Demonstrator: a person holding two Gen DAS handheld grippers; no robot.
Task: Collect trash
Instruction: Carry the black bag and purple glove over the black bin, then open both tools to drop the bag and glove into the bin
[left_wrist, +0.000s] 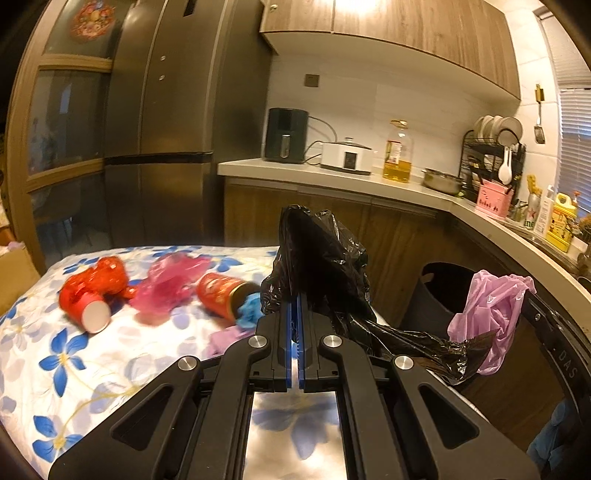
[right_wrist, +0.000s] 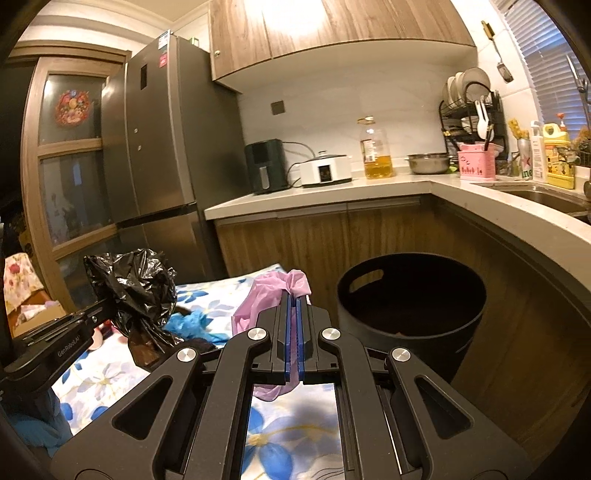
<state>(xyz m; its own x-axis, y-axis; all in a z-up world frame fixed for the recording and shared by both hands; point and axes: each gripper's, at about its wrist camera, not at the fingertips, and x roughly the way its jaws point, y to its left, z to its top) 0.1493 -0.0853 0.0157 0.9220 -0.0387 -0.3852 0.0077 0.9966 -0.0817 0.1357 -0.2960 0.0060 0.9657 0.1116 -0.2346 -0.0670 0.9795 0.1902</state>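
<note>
L claw (left_wrist: 294, 317) clamping tight on black bag (left_wrist: 321, 258), bag bunching up toward 12. R claw (right_wrist: 294, 314) pinching pink bag (right_wrist: 266, 295), hanging limp w/ tail toward 6, bin (right_wrist: 410, 295) at 2.

Both wrist cams low over the floral table (left_wrist: 74, 369), facing the kitchen counter (right_wrist: 332, 194); left sits further left, right nearer the black bin (right_wrist: 410, 299). Shared: counter, fridge (left_wrist: 166, 110).

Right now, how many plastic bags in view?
3. The black bag is clamped in the left gripper, the lilac bag in the right gripper, and the pink bag lies on the floral table. More may be hidden.
</note>
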